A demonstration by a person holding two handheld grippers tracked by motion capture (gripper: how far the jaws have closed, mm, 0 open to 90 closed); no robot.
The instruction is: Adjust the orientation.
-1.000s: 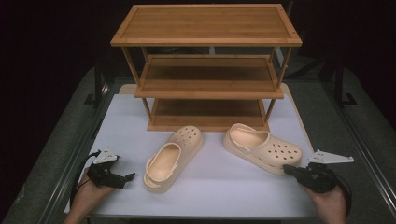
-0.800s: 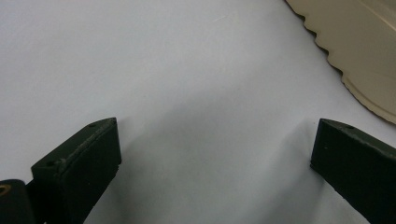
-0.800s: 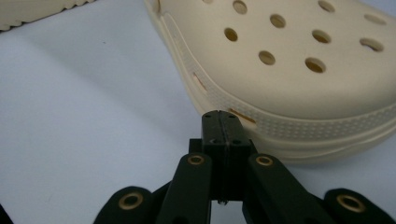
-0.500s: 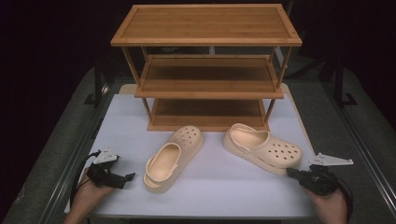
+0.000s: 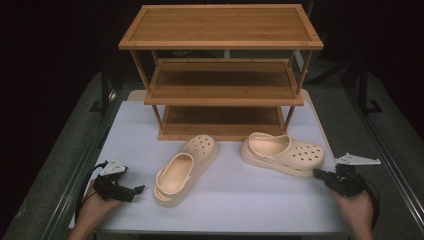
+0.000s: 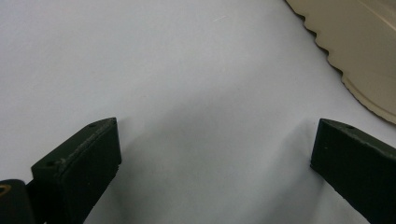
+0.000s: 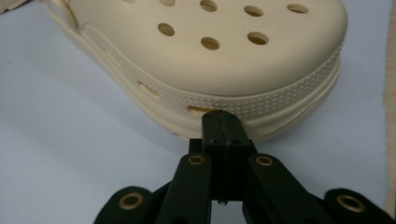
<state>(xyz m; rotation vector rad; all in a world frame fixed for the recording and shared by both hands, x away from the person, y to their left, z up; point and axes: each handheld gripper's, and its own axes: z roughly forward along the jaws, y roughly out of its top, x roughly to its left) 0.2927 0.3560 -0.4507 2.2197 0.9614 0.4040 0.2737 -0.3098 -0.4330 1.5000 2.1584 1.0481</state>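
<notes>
Two beige clogs lie on the white table top point(image 5: 250, 200). The left clog point(image 5: 182, 168) points toward the rack; its scalloped sole edge point(image 6: 359, 51) shows at the upper right of the left gripper view. The right clog point(image 5: 282, 153) lies sideways, toe to the right; its holed toe point(image 7: 219, 51) looms in the right gripper view. My left gripper point(image 5: 137, 190) rests low at the front left, jaws wide open over bare table point(image 6: 210, 154). My right gripper point(image 5: 317, 173) is shut, its tips point(image 7: 220, 122) just short of the right clog's toe sole.
A three-tier wooden shoe rack point(image 5: 220, 75) stands at the back of the table, all shelves bare. Dark metal frame rails point(image 5: 385, 150) run along both table sides. A hand point(image 5: 356, 210) holds each gripper at the front edge.
My right gripper has edged slightly right and back from the right clog. The left gripper and both clogs have stayed put.
</notes>
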